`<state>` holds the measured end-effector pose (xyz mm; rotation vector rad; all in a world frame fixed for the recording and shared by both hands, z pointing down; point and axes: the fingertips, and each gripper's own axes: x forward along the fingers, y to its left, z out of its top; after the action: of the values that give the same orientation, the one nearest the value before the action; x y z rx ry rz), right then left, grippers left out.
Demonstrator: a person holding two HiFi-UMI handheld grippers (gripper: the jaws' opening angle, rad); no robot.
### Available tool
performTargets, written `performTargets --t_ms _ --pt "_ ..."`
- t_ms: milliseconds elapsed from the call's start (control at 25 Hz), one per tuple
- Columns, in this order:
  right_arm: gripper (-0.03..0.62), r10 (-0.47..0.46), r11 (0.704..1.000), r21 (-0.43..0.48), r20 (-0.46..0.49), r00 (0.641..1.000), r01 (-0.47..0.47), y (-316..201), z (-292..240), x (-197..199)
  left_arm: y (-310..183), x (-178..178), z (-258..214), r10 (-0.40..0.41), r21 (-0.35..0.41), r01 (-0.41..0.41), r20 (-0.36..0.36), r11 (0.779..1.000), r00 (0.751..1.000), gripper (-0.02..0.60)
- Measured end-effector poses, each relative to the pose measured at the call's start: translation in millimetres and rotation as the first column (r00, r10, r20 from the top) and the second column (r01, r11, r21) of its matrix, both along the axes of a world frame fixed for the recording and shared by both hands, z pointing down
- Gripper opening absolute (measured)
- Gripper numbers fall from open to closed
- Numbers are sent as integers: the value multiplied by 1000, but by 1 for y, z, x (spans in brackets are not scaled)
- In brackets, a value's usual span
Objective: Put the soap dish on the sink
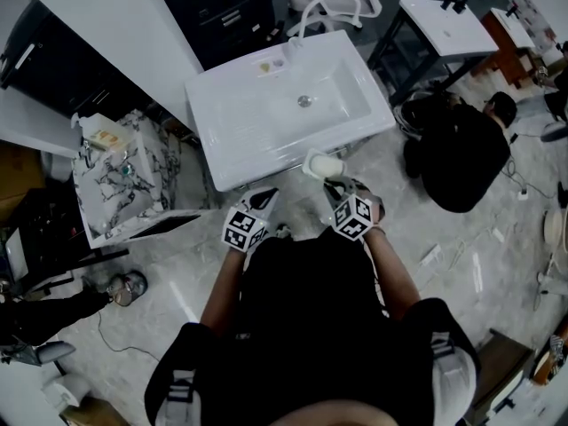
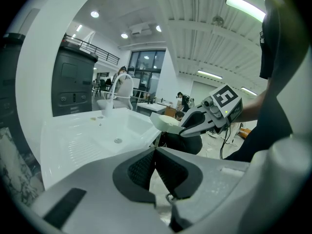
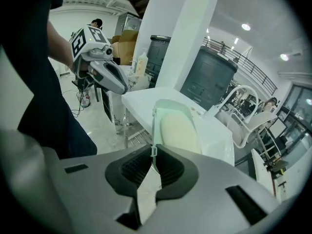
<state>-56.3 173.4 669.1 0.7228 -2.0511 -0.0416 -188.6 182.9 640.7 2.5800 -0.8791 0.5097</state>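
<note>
Pinching soap dish (image 3: pixel 178 128) by thin rim only, right claw (image 3: pixel 153 152) clamped, dish projecting just ahead at sink (image 1: pixel 266 105) front edge; left claw (image 2: pixel 155 152) pressed together, empty. Judged liable to pivot, drop short.

left tongs (image 2: pixel 155 151): jaws together, empty | right tongs (image 3: pixel 153 152): jaws clamped on soap dish (image 3: pixel 178 128) rim

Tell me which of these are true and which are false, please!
1. The right gripper holds the soap dish. True.
2. The soap dish lies beside the tap. False: it is at the sink's front edge, far from the tap.
3. The left gripper has its jaws wide open. False: they are shut, with nothing between them.
4. The sink has a drain in its basin. True.
</note>
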Motion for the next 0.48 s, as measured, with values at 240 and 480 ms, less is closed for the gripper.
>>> performTargets --t_ms 240,480 --pt "18 -30 1000 2 5 1000 30 -9 -2 16 -14 19 -6 -21 9 21 4 1000 1000 0" --pt "18 -68 998 6 3 998 68 -33 -8 50 -30 56 -13 -58 12 58 3 998 998 0"
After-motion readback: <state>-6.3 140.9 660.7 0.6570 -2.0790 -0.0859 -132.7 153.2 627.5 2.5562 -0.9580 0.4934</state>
